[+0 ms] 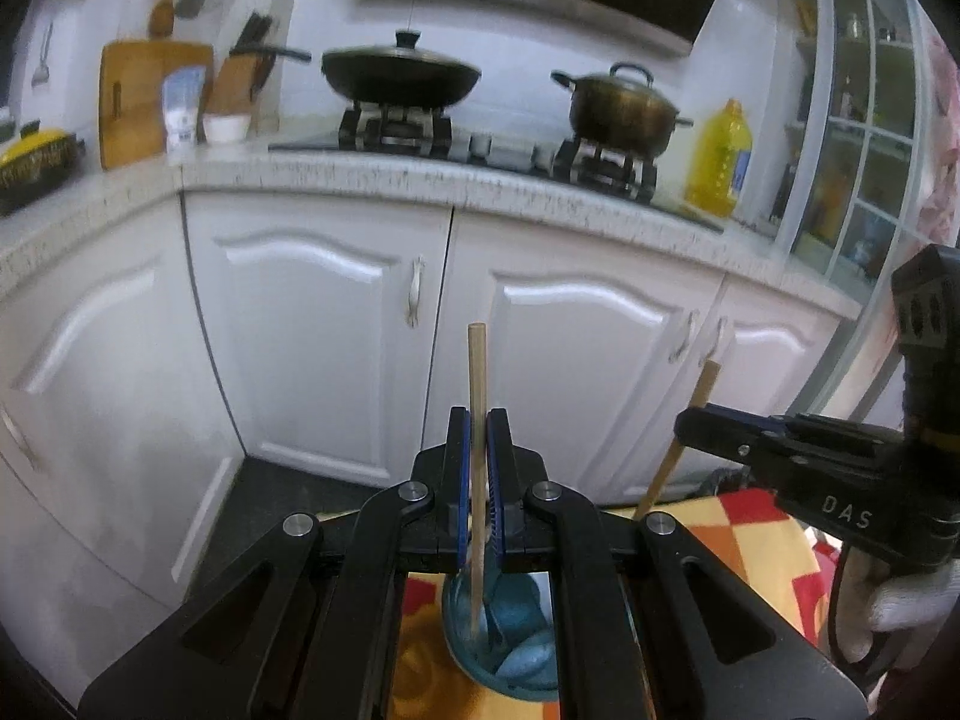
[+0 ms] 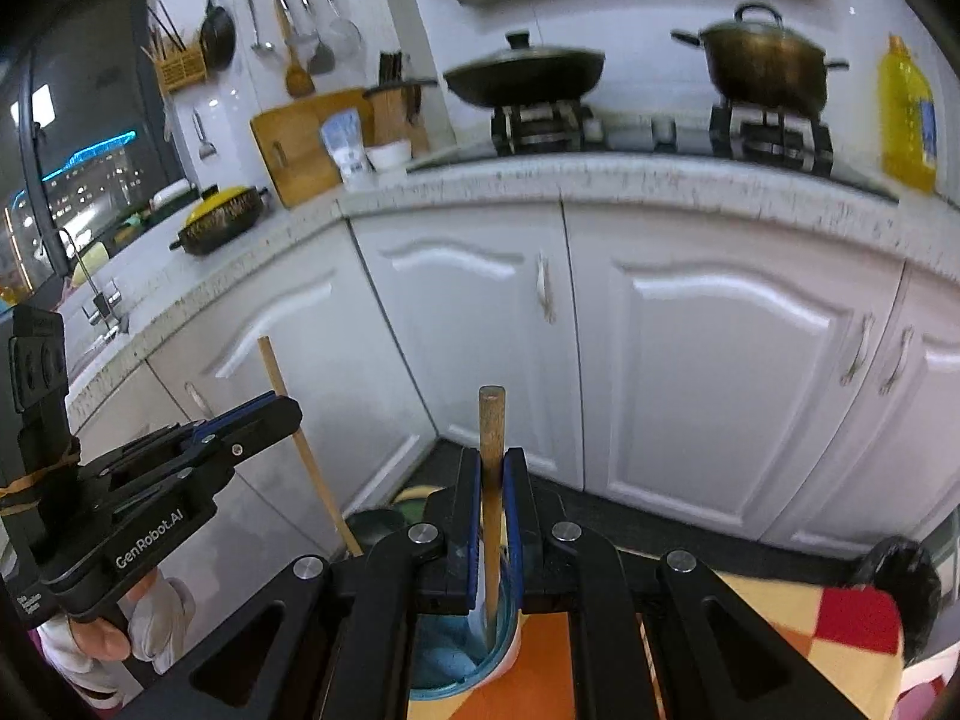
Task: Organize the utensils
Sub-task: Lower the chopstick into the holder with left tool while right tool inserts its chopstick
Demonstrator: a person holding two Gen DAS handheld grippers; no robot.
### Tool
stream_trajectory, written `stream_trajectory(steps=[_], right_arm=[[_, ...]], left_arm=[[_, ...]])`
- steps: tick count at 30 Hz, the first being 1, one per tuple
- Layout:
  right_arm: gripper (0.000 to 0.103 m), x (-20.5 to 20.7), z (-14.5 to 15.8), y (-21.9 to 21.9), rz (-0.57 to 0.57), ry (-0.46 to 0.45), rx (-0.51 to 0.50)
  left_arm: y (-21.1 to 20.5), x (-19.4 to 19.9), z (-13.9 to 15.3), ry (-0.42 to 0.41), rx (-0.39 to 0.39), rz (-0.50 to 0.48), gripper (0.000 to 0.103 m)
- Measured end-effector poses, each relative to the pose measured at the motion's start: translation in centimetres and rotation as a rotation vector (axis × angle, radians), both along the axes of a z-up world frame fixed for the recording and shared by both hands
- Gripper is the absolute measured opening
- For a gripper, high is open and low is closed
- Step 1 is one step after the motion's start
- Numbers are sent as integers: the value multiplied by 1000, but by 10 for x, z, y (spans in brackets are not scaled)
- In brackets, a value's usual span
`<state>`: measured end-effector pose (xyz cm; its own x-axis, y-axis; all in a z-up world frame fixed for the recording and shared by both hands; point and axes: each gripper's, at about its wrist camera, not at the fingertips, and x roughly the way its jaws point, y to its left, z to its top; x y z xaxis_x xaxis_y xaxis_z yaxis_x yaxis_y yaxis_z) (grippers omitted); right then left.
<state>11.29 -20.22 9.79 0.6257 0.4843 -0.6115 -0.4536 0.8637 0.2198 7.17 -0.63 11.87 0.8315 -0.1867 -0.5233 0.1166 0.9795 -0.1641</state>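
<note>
My left gripper (image 1: pixel 478 420) is shut on a pale wooden chopstick (image 1: pixel 477 372) held upright; its lower end hangs inside a blue cup (image 1: pixel 510 660) on the checked cloth. My right gripper (image 2: pixel 492 462) is shut on a darker wooden chopstick (image 2: pixel 492 426), also upright, with its lower end inside the blue cup (image 2: pixel 462 666). The right gripper also shows in the left wrist view (image 1: pixel 684 426) with its stick (image 1: pixel 702 390). The left gripper shows in the right wrist view (image 2: pixel 282 411) with its stick (image 2: pixel 273 369).
An orange, yellow and red checked cloth (image 1: pixel 750 534) covers the table under the cup. White cabinets (image 1: pixel 324 330) stand ahead, with a speckled counter (image 1: pixel 420 177), a wok (image 1: pixel 399 75), a pot (image 1: pixel 621 108), an oil bottle (image 1: pixel 720 159) and a cutting board (image 1: pixel 138 96).
</note>
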Motion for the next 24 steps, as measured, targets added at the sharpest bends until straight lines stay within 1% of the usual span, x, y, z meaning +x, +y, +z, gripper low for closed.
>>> stream_trajectory(steps=[2, 3, 5, 6, 7, 8, 9, 11, 13, 14, 15, 18, 22, 24], right_arm=[[7, 1, -8, -1, -5, 10, 14], [7, 2, -13, -3, -3, 30, 26], [8, 3, -15, -4, -4, 52, 39], [16, 2, -17, -6, -13, 57, 41], [30, 1, -17, -7, -19, 59, 42], [36, -1, -15, -9, -22, 60, 47], [39, -4, -14, -12, -25, 60, 64], [39, -9, -11, -17, -27, 59, 82], [40, -15, -12, -22, -38, 58, 86], [41, -18, -12, -24, -42, 59, 84], [42, -22, -14, -26, -48, 61, 81], [43, -33, -22, -31, -65, 71, 59], [45, -45, -34, -41, -84, 91, 55], [48, -52, -41, -49, -101, 104, 58]], left_arm=[[-3, 1, -9, 26, 0, -4, 4], [-4, 1, -13, 38, 0, -6, 4], [-6, 1, -20, 60, -2, -9, 4], [-6, 1, -21, 66, -5, -8, 4], [-6, 0, -22, 69, -12, -7, 4], [-5, -1, -23, 71, -20, -7, 4], [-4, -1, -23, 72, -25, -7, 5], [-3, -2, -23, 81, -35, -8, 7], [-3, -5, -22, 86, -44, -9, 18], [-3, -7, -22, 85, -50, -10, 26], [-3, -10, -21, 81, -57, -12, 33], [-3, -20, -21, 75, -54, -9, 38], [-7, -33, -24, 82, -43, -14, 40], [-11, -40, -26, 79, -25, -19, 43]])
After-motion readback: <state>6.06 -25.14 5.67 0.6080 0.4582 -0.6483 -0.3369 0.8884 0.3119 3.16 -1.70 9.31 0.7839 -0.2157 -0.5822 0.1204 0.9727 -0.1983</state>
